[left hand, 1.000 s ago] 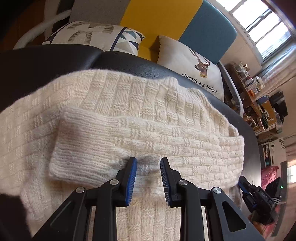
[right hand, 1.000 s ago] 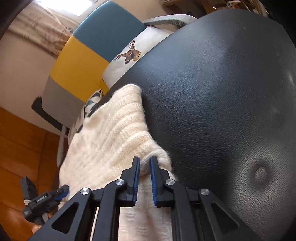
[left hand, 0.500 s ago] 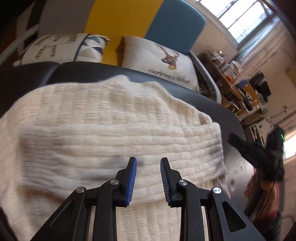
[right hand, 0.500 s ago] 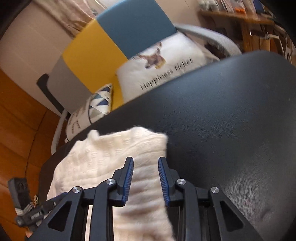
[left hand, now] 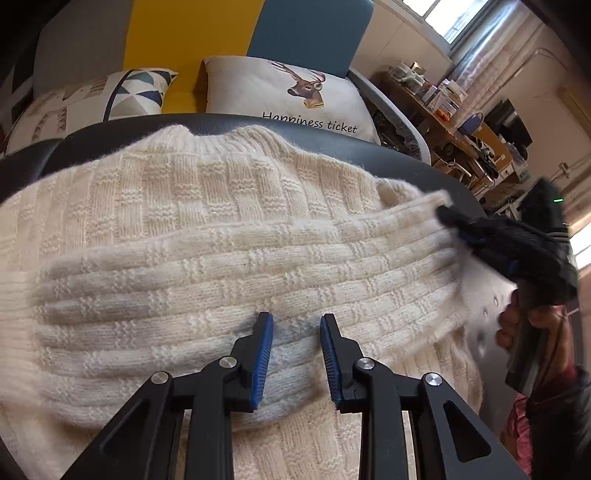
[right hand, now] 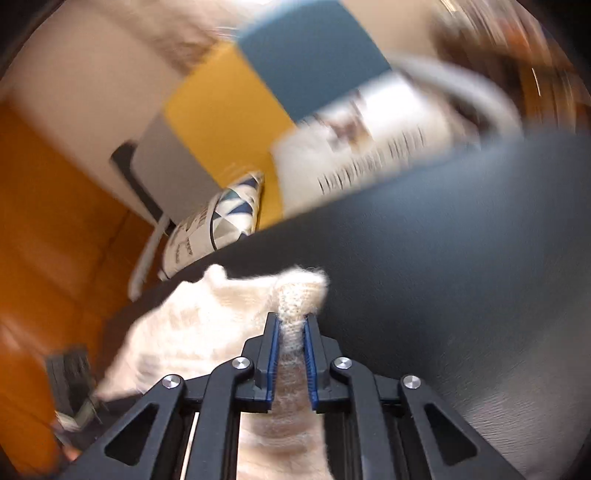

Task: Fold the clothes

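Note:
A cream knitted sweater (left hand: 221, 206) lies spread on a black leather surface (left hand: 388, 151). A folded band of it, likely a sleeve (left hand: 258, 266), runs across the body. My left gripper (left hand: 294, 325) stands over this band's near edge, and knit bulges up between its blue pads, which pinch it. In the right wrist view, my right gripper (right hand: 291, 321) has a narrow cream fold of the sweater (right hand: 295, 295) between its closing jaws, pads pressing on it. That right gripper (left hand: 450, 218) also shows at the band's right end, held by a person's hand (left hand: 517, 325).
Behind the leather surface (right hand: 461, 258) is a sofa back (left hand: 303, 33) in grey, yellow and teal, with a deer pillow (left hand: 280, 92) and a geometric pillow (left hand: 110, 96). A cluttered desk (left hand: 461, 110) stands far right. The right wrist view is motion-blurred.
The right gripper opened, then closed again on a fold at the sweater's edge, rolling and rising. The left gripper slid sideways with the band, and the right gripper now shows closer.

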Available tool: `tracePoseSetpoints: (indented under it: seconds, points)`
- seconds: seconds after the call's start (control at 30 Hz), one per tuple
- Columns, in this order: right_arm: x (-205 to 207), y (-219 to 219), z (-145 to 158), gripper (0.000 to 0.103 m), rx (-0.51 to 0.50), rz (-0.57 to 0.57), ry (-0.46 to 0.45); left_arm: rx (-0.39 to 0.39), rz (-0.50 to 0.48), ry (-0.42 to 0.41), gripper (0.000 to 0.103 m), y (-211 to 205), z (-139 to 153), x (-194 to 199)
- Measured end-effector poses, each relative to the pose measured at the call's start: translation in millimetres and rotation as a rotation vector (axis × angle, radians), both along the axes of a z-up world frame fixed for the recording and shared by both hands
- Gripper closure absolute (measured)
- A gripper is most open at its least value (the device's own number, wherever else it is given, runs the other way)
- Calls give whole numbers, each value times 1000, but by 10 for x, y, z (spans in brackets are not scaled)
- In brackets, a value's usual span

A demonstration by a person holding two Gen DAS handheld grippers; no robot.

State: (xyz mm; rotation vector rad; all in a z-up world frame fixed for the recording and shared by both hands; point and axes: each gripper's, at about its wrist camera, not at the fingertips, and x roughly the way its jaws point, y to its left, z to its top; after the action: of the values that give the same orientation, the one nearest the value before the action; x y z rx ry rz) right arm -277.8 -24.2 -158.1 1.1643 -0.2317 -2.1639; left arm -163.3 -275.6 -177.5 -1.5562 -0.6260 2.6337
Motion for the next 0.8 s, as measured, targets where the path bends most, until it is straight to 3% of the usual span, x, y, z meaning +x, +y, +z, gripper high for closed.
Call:
tracePoseSetpoints:
  seconds: [0.07,0.2,0.37,0.43,0.47,0.53,0.6,0.7,0.8]
  points:
    - [125,-151,56,92,174,13,107,-37,-16,-3,75,62,-5,-19]
    - [8,-338,-280,93,364,31,89,-114,-43,-16,74,191,-7,-71]
    - [-168,-220,-382,88,296,-27,-13,-107,-22,-40,73,185,-11,-108]
    - [-179,-95,-308,78,222,-42,-37,-56,-1,-33,73,138,41,-97]
    - [-172,-37,-252,78,195,-51,-39,-23,6,-14,73,115,92,-62]
    - [-54,55,-27,78,152,-61,36,-4,23,18,73,53,178,-4]
    - [5,-10,122,78,118,1,63,-5,37,39,73,-7,247,53]
    - [76,-291,106,78,224,102,44,-1,51,47,73,-89,270,132]
    - [86,-578,-105,78,399,128,55,-41,67,32,73,-129,193,188]
